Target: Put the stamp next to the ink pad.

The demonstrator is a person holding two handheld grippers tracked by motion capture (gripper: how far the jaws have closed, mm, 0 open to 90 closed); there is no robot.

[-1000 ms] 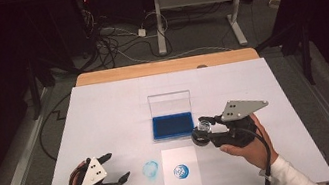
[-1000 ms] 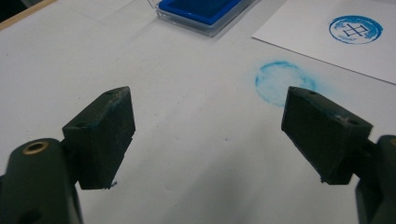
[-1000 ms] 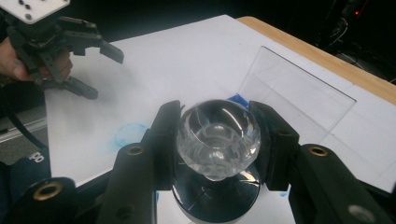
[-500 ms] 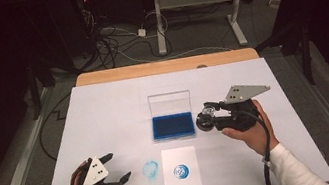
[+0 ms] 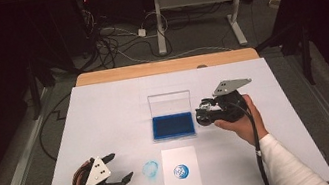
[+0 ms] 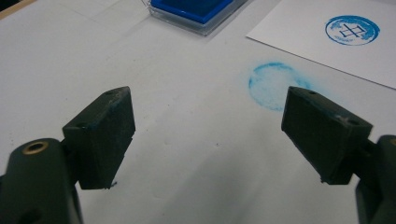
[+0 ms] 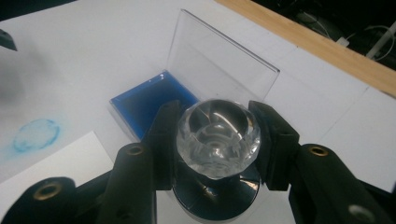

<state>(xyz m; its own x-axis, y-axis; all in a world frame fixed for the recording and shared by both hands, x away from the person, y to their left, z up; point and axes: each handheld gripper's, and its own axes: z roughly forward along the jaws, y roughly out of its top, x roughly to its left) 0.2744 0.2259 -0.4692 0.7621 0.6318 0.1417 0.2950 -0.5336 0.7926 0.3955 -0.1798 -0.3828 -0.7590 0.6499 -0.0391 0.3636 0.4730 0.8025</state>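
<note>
The right hand-held gripper (image 5: 202,114) was clamped on a clear-handled stamp (image 7: 217,135) just right of the open blue ink pad (image 5: 172,125), seemingly to re-ink it. The left hand-held gripper (image 5: 115,167), wide open and empty, rested at the tabletop's (image 5: 105,112) near left.

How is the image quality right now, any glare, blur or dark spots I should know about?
High view: table evenly lit, surroundings dark, slightly soft. Right gripper view: glare on the stamp's clear knob and on the ink pad's upright lid. Left gripper view: open left gripper sharp, ink smudge soft.
</note>
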